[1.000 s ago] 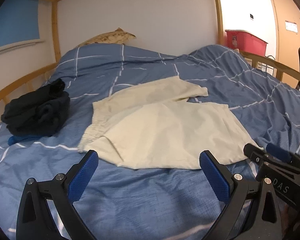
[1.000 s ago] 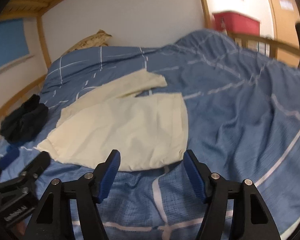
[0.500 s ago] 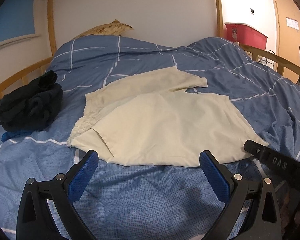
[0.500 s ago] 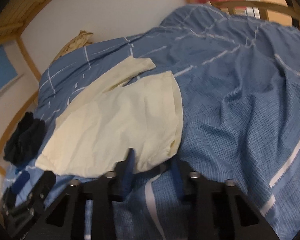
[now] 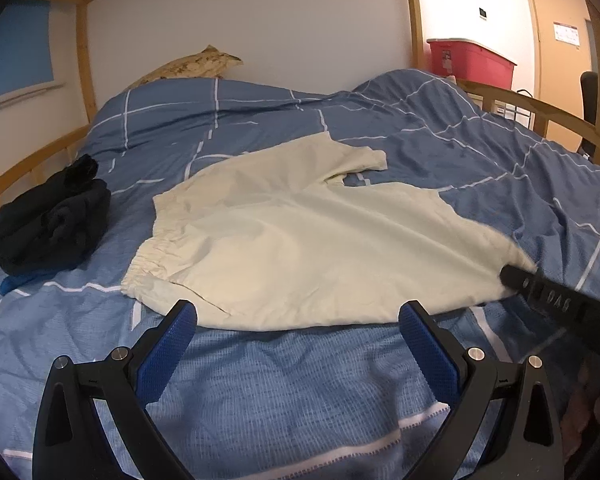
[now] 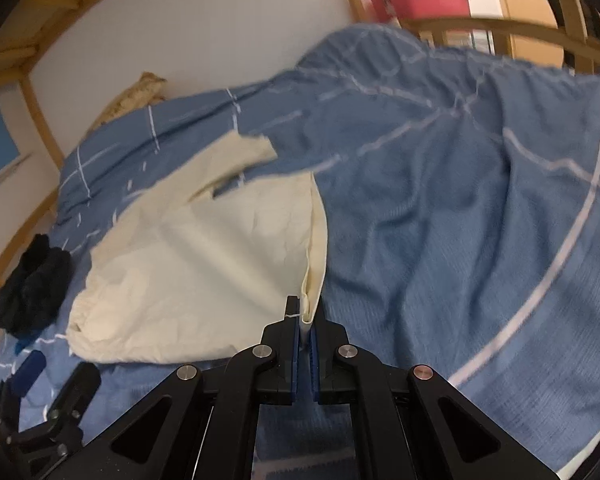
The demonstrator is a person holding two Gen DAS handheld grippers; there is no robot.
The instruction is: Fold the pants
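Note:
Cream pants [image 5: 300, 236] lie spread on the blue checked bed cover [image 5: 260, 400], waistband to the left, one leg reaching toward the back. My left gripper [image 5: 300, 344] is open and empty, hovering just short of the pants' near edge. My right gripper [image 6: 305, 320] is shut on the near right corner of the pants [image 6: 220, 264], at the leg hem, and lifts that corner slightly. The right gripper also shows in the left wrist view [image 5: 516, 274] at the pants' right corner.
A pile of dark folded clothes [image 5: 48, 224] sits on the bed's left side. A patterned pillow [image 5: 192, 66] lies at the headboard wall. Wooden bed rails [image 5: 540, 108] run along the right, with a red bin [image 5: 468, 62] behind. The left gripper body [image 6: 40, 412] shows low left.
My right gripper moved forward to the pants' near right corner and closed on it. My left gripper came a little closer to the pants' near edge, still open.

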